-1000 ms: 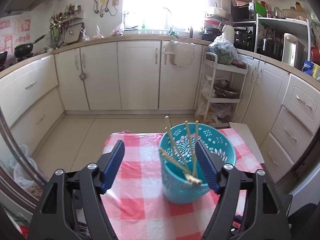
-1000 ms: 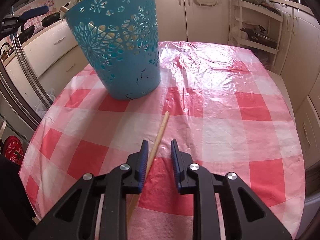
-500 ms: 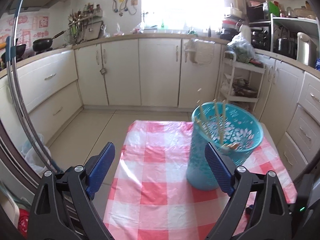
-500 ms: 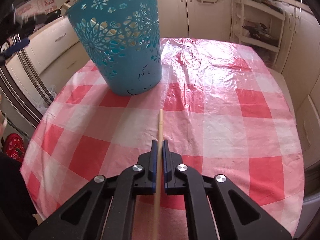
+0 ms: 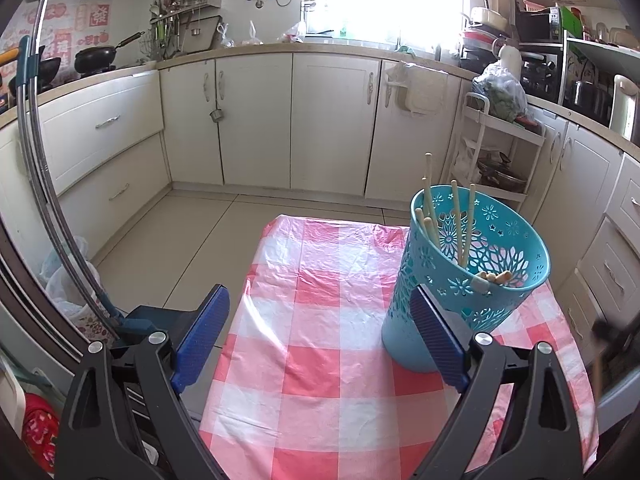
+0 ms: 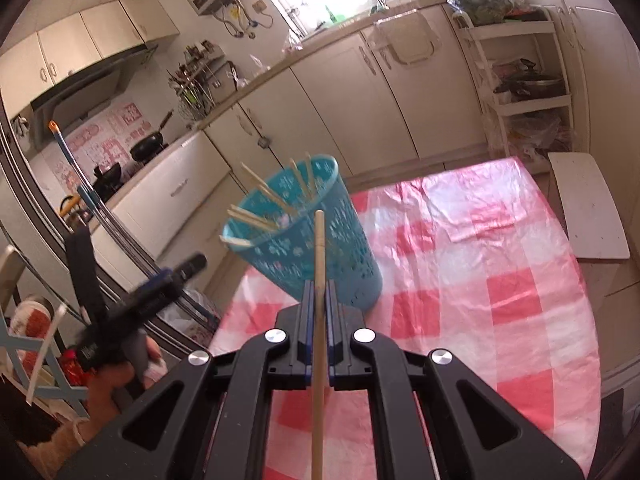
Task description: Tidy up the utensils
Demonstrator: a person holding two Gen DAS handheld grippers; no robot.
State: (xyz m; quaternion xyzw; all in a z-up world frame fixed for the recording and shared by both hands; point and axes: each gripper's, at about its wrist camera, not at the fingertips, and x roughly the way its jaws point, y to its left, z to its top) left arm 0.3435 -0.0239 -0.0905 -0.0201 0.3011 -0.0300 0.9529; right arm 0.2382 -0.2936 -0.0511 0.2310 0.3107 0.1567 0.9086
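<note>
The right gripper (image 6: 319,294) is clamped on a single wooden chopstick (image 6: 319,264), lifted clear of the red-and-white checked tablecloth (image 6: 460,280) — its tip points toward the teal perforated basket (image 6: 320,256). Several more chopsticks (image 5: 456,216) stand leaning inside that basket (image 5: 472,280), which sits on the cloth (image 5: 320,340). The left gripper (image 5: 320,340) has its jaws spread wide with nothing between them; its right pad seems to sit just beside the basket wall — hard to say if touching.
</note>
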